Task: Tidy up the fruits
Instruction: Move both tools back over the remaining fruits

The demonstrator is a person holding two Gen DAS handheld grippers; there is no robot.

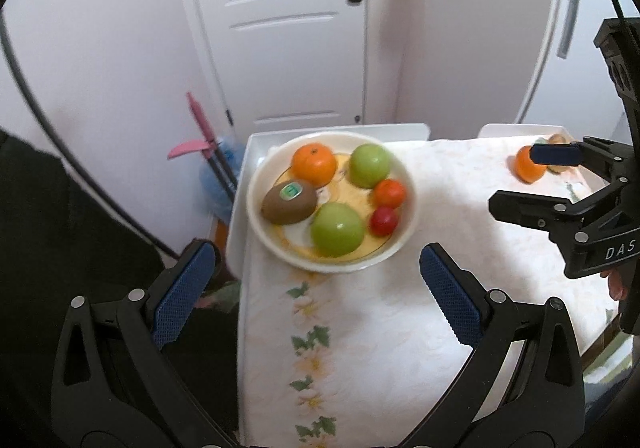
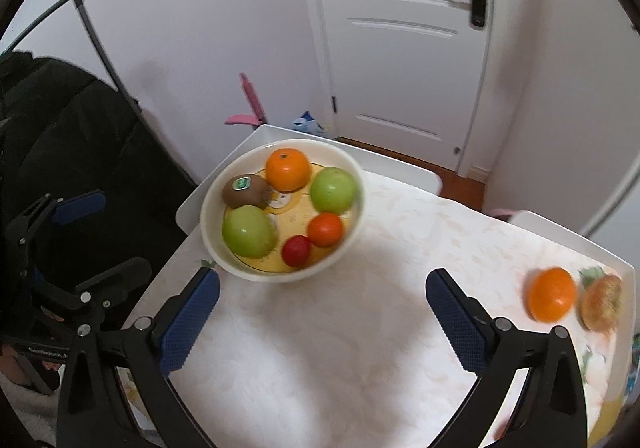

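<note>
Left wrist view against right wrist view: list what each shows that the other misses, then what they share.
Only the left wrist view shows the right gripper from the side, open, near the loose orange, and the flower band on the cloth.

Only the right wrist view shows the brownish fruit beside that orange clearly, and the left gripper at the table's edge.

Both show the bowl holding two green apples, a kiwi, an orange, a small orange fruit and a small red one, plus the white door.
</note>
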